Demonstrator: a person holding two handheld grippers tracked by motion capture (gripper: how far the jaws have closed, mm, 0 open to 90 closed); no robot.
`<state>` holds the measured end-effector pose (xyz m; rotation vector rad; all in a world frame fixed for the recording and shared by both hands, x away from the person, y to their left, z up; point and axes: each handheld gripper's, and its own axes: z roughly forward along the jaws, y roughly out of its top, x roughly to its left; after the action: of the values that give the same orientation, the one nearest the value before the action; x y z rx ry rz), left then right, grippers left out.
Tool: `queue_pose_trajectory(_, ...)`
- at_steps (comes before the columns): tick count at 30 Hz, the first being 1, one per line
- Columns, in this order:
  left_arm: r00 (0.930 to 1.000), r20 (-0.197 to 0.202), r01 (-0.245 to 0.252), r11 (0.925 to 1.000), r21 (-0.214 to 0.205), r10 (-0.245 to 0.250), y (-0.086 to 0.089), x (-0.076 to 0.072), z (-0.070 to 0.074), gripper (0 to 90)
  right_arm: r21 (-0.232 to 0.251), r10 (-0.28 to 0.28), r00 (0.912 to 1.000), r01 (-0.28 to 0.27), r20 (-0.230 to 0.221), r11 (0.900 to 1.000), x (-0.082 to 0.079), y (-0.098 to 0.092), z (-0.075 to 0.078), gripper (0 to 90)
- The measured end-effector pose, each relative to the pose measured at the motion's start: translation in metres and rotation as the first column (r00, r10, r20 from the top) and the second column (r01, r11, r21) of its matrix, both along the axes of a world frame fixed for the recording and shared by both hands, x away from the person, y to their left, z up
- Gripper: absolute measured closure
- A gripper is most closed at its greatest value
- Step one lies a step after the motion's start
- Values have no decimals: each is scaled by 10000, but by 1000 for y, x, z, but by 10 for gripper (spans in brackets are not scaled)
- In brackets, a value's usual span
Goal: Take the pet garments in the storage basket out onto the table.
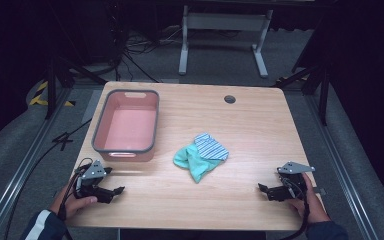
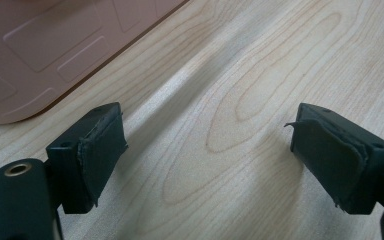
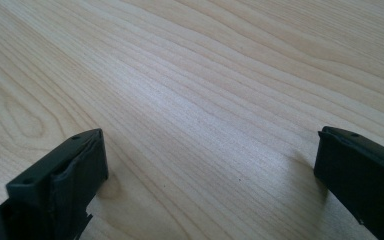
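Mid-table: crumpled teal cloth (image 1: 194,162) under striped cloth (image 1: 211,147), beside pink bin (image 1: 126,150). Soft, light, likely limp; pinch a raised fold. Left gripper (image 1: 114,192) and right gripper (image 1: 263,188) wide open, empty.

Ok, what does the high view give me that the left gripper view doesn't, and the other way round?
High view alone: the crumpled cloths mid-table, the bin's whole grey rim and empty inside, and the right hand-held gripper. Left gripper view alone: the left hand-held gripper close up, jaws wide apart with worn, peeling pads and bare wood between them. Both: the pink bin's outer wall and the wooden table.
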<state>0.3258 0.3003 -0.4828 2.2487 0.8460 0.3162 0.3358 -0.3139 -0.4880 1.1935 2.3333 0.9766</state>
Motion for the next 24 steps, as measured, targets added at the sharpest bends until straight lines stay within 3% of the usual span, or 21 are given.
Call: queue_pose_trajectory(24,10000,-4,-81,10000,16,81,-1,0,0,138,-3,24,10000,-24,4,10000,0,1,0,9)
